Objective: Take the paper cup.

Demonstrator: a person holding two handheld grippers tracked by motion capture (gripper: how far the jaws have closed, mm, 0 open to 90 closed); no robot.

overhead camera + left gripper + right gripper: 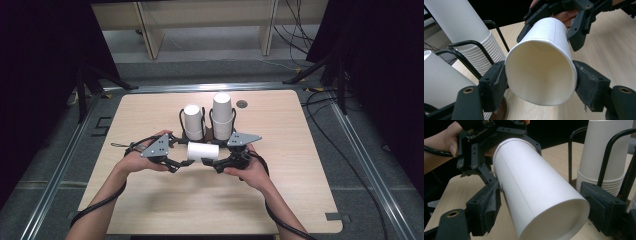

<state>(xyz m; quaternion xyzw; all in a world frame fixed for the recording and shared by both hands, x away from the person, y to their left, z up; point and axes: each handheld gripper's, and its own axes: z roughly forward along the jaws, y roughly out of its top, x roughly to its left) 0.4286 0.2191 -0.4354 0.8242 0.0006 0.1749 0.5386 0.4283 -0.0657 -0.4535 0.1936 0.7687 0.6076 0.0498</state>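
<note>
We hold the paper cup level between both grippers. The left gripper pinches its open rim — our firm anchor. The right gripper's jaws flank the base, spread slightly — likely letting go.

A white paper cup lies on its side above the table, held between both jaws.

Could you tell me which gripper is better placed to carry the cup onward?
Left. The left gripper has its fingers pressed on both sides of the cup at its mouth. The right gripper flanks the base, but whether it grips is unclear.
</note>
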